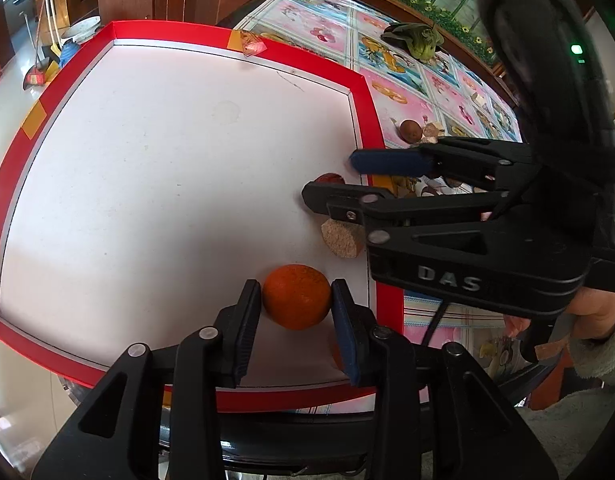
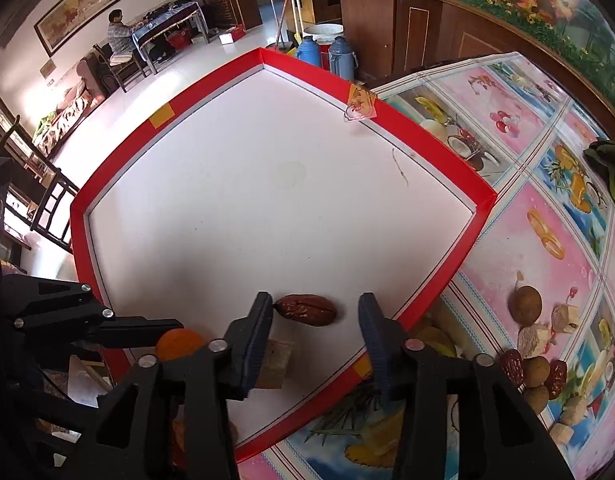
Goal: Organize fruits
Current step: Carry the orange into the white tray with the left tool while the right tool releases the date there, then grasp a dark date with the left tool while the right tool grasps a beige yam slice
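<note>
**fruitbot_fan:** Right tool first: the red date lies between its fingers on the white tray, close to the tray's near-right corner. Its long axis runs across the gap, finger to finger, one tip right at the left finger, clear daylight before the other. So spread, pinching nothing.

**tray_lurker:** And the left tool?

**fruitbot_fan:** Orange sits dead centre between its pads, at the tray's near edge. They look like they're right at the skin on both sides. Whether they're actually pressing, can't tell.

**tray_lurker:** What's the cork-looking chunk?

**fruitbot_fan:** Some pale block, lying between date and orange, partly under the right tool.

**tray_lurker:** Rest of the fruit?

**fruitbot_fan:** Off to the right on the flowery worktop: a heap of brown round fruits, more dates and pale cubes. Right hand's clearly nearer that pile, so I'd guess it does the fetching.
</note>
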Tool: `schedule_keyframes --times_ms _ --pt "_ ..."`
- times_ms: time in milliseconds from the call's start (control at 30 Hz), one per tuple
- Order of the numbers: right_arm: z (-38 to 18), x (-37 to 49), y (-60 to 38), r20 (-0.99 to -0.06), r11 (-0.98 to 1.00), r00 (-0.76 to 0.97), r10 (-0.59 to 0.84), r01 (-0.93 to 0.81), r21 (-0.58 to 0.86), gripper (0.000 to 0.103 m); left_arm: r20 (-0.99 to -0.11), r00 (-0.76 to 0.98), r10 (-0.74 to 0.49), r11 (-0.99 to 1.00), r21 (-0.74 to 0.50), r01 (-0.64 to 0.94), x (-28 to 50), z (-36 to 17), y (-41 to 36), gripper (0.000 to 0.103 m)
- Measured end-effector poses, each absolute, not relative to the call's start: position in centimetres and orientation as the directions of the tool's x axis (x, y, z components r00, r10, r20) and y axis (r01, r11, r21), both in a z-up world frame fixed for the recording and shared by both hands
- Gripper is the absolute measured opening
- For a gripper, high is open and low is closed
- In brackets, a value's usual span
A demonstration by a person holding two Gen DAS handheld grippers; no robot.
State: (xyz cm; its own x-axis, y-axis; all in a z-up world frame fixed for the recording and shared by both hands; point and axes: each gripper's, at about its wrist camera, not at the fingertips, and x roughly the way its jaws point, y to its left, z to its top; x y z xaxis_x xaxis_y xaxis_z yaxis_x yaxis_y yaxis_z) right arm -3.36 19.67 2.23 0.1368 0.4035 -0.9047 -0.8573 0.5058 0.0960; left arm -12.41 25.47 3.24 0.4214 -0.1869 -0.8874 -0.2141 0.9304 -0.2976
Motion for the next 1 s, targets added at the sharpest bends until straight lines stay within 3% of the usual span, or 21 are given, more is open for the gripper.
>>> schedule_keyframes --times_ms 33,100,500,900,1000 --pt "2.6 -3.4 19.4 -0.898 0.511 0.138 0.417 -0.853 0.106 0.054 -0.885 0.425 -0.188 0.929 -0.301 -0.216 -12.5 3.3 25.5 0.049" --pt "3.4 -3.4 18.9 -0.890 0.520 0.143 0.433 -0.846 0.117 0.054 -0.879 0.436 -0.191 0.924 -0.311 -0.221 -12.5 3.5 25.7 0.060" --pt "7.8 -2.9 12.2 -0.827 0.645 0.232 0.513 -0.740 0.193 0.060 -0.862 0.480 -0.164 0.922 -0.306 -0.235 -11.9 5.5 25.6 0.064" --pt "7.3 -2.0 3.2 -0.843 0.784 0.299 0.447 -0.584 0.209 0.063 -0.843 0.497 -0.205 0.936 -0.318 -0.153 -9.6 6.9 22.3 0.066" --pt "7.2 -1.9 1.4 -0.846 0.812 0.317 0.428 -0.546 0.206 0.065 -0.841 0.496 -0.217 0.947 -0.304 -0.101 -8.8 7.4 20.5 0.074"
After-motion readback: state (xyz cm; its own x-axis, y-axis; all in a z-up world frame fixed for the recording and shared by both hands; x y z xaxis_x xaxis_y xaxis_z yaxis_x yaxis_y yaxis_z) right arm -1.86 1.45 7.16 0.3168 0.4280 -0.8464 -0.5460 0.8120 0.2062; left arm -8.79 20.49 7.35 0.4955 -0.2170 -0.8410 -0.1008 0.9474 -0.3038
